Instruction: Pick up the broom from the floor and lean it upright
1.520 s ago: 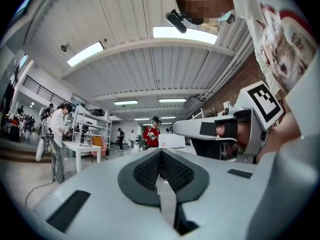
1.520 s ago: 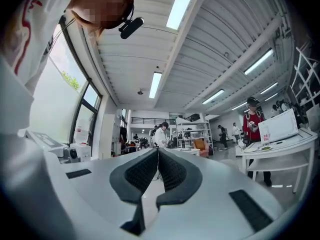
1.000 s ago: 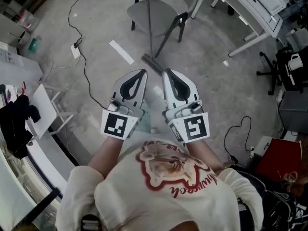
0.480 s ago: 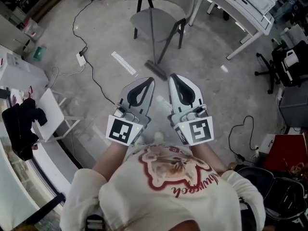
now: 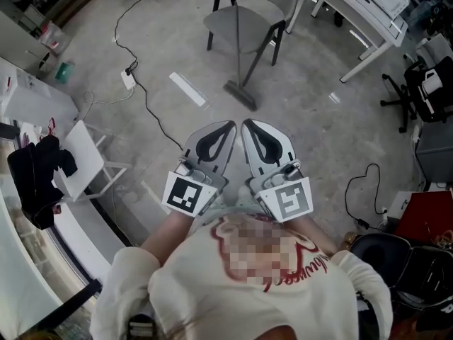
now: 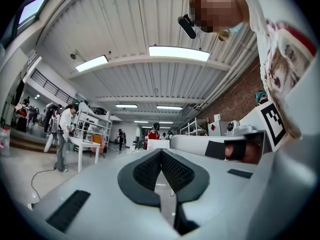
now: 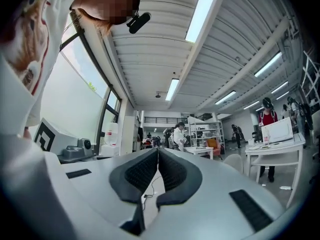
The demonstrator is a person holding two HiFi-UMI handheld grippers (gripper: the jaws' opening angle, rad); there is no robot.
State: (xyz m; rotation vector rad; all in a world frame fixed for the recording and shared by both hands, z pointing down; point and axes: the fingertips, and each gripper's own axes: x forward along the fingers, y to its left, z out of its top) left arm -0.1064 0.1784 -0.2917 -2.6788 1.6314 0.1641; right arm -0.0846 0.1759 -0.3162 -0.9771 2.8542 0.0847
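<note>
One broom (image 5: 241, 95), head view only

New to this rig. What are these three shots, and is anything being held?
No robot: a person holds a two-jaw gripper in each hand. The head view looks down from a camera on the person's head, showing the left gripper and right gripper side by side above the concrete floor. The other two pictures come from cameras riding on each gripper, looking along its jaws. Both are shut and empty. Ahead, the broom stands with its head on the floor, its handle apparently leaning on a grey chair. A power strip lies further left.
</note>
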